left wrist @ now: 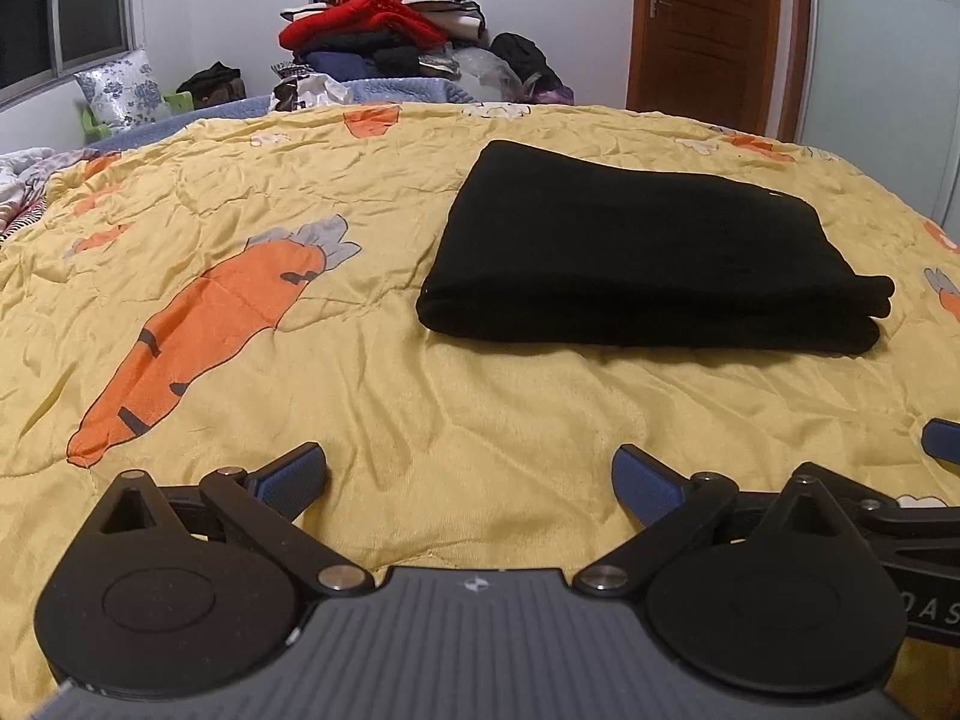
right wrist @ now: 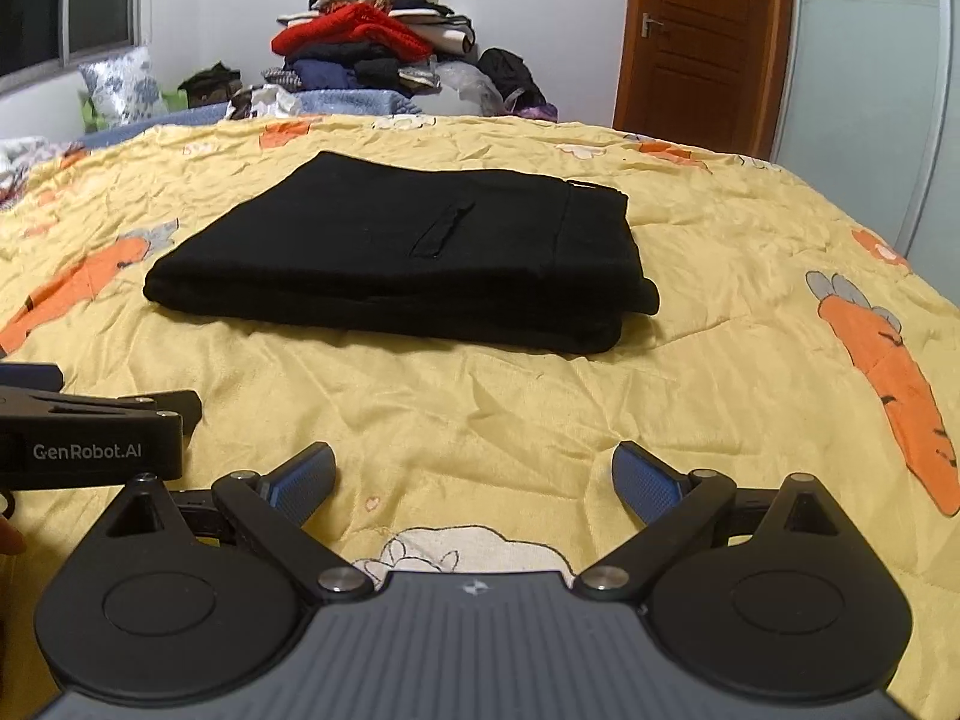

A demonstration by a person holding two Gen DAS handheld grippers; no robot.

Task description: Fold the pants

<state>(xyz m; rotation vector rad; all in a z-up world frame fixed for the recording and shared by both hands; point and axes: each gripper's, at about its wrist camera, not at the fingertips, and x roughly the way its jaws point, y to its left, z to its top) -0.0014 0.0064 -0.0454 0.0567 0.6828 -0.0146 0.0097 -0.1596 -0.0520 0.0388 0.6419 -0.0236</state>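
Black pants (left wrist: 636, 258) lie folded into a thick flat rectangle on the yellow carrot-print quilt (left wrist: 372, 360); they also show in the right wrist view (right wrist: 408, 258), with a back pocket facing up. My left gripper (left wrist: 469, 480) is open and empty, low over the quilt, well short of the pants and to their left. My right gripper (right wrist: 474, 477) is open and empty, in front of the pants' near edge. The left gripper's body shows at the left edge of the right wrist view (right wrist: 90, 438).
A tall pile of mixed clothes (left wrist: 384, 24) stands at the far side of the bed. A floral pillow (left wrist: 123, 90) leans by the window at the left. A brown wooden door (left wrist: 708, 24) is at the back right.
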